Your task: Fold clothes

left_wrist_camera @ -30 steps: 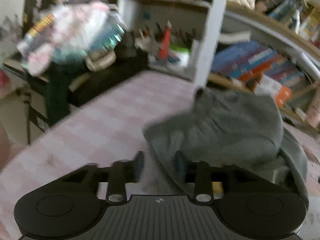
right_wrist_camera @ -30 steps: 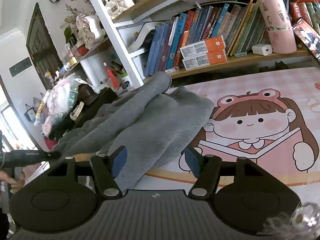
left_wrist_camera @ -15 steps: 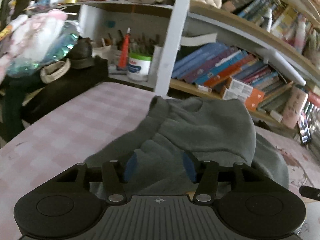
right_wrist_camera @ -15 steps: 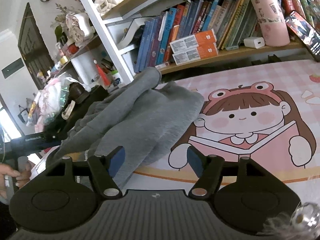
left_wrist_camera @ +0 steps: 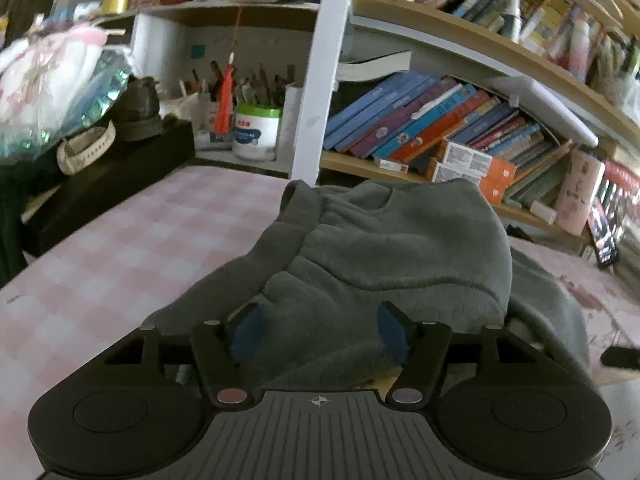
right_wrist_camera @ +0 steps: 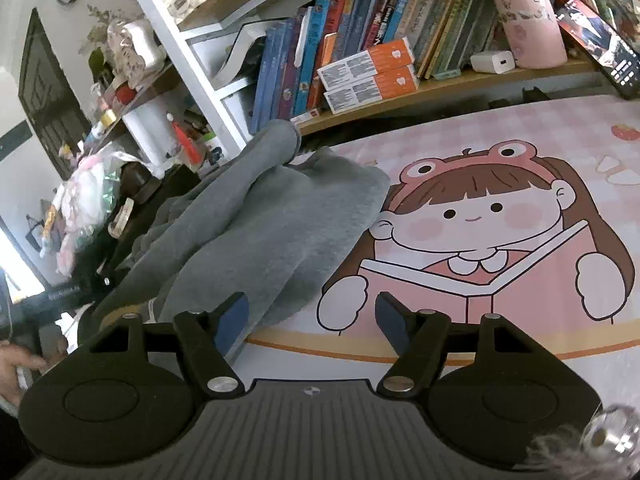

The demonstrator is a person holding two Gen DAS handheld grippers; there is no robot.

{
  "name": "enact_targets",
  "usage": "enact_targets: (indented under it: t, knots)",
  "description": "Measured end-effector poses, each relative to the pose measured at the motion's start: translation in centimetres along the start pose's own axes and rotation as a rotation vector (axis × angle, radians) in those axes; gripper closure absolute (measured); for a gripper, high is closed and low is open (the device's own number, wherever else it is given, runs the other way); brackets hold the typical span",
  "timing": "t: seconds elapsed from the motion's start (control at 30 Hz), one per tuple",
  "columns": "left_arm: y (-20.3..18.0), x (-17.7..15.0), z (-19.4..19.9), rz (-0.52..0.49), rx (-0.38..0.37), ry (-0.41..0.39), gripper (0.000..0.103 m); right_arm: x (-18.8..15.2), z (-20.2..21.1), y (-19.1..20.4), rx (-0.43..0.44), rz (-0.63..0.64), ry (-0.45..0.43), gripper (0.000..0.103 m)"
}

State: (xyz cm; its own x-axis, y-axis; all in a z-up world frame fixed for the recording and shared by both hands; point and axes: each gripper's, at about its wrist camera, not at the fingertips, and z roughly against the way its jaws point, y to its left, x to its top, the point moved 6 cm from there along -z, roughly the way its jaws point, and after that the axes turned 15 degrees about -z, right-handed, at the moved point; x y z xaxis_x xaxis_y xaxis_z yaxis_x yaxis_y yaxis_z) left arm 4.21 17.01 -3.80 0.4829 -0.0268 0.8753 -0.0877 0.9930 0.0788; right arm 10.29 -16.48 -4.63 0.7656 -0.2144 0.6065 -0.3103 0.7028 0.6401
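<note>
A grey fleece garment (left_wrist_camera: 384, 256) lies in a loose heap on the pink checked table mat (left_wrist_camera: 120, 264). My left gripper (left_wrist_camera: 318, 334) is open, its blue pads (left_wrist_camera: 246, 334) just above the near edge of the heap, holding nothing. In the right wrist view the same garment (right_wrist_camera: 264, 232) lies on the left of the mat, beside the cartoon girl print (right_wrist_camera: 480, 236). My right gripper (right_wrist_camera: 310, 324) is open and empty, its left pad over the garment's near corner.
A bookshelf (left_wrist_camera: 440, 128) full of books runs along the back of the table. A white shelf post (left_wrist_camera: 320, 80) stands behind the garment. A black box (left_wrist_camera: 100, 184) with clutter sits at the left. My left gripper's handle (right_wrist_camera: 52, 300) shows at the left edge.
My left gripper has swung right and forward over the garment, and its jaws have opened wider. My right gripper has hardly moved and stays open.
</note>
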Motion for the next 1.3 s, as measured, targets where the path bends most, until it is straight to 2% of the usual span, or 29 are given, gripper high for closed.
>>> enact_targets:
  t: [0.13, 0.33, 0.4, 0.6, 0.63, 0.73, 0.9, 0.97, 1.0, 1.03, 1.1, 1.2, 1.3]
  knots:
    - [-0.6, 0.0, -0.1, -0.038, -0.001, -0.005, 0.031, 0.4, 0.0, -0.5, 0.002, -0.044, -0.012, 0.033]
    - [0.2, -0.3, -0.5, 0.020, -0.033, 0.011, 0.026, 1.1, -1.1, -0.7, 0.030, -0.138, 0.015, 0.033]
    - [0.1, -0.4, -0.8, 0.015, -0.028, 0.032, 0.025, 1.6, -1.5, -0.5, 0.004, -0.133, 0.002, 0.033]
    - [-0.1, -0.7, -1.4, 0.001, -0.025, 0.068, 0.022, 3.1, -2.5, 3.6, -0.117, 0.114, -0.093, 0.029]
    - [0.0, -0.7, -1.4, 0.006, -0.028, 0.071, 0.022, 2.9, -2.9, 4.7, -0.116, 0.158, -0.089, 0.029]
    - [0.2, -0.8, -1.5, 0.016, -0.034, 0.075, 0.022, 1.6, -4.6, 8.1, -0.098, 0.284, -0.052, 0.032]
    - [0.0, -0.8, -1.6, 0.006, -0.027, 0.086, 0.021, -1.5, -9.6, 11.5, -0.133, 0.445, 0.094, 0.033]
    - [0.0, -0.8, -1.6, 0.006, -0.025, 0.091, 0.021, -2.7, -10.8, 11.8, -0.159, 0.511, 0.118, 0.040]
    - [-0.1, -0.9, -1.7, 0.005, -0.025, 0.092, 0.020, -3.2, -11.1, 11.8, -0.174, 0.549, 0.116, 0.050]
    - [-0.1, -0.9, -1.7, 0.006, -0.026, 0.092, 0.020, -3.2, -10.9, 11.7, -0.183, 0.564, 0.107, 0.067]
    - [0.0, -0.9, -1.7, 0.009, -0.029, 0.092, 0.020, -2.5, -9.8, 11.4, -0.177, 0.546, 0.089, 0.090]
    - [0.0, -0.9, -1.7, 0.010, -0.030, 0.092, 0.019, -0.5, -6.2, 10.2, -0.149, 0.441, 0.011, 0.097]
    - [0.0, -0.8, -1.7, 0.012, -0.030, 0.092, 0.019, 1.1, -1.4, 7.9, -0.201, 0.374, -0.119, 0.097]
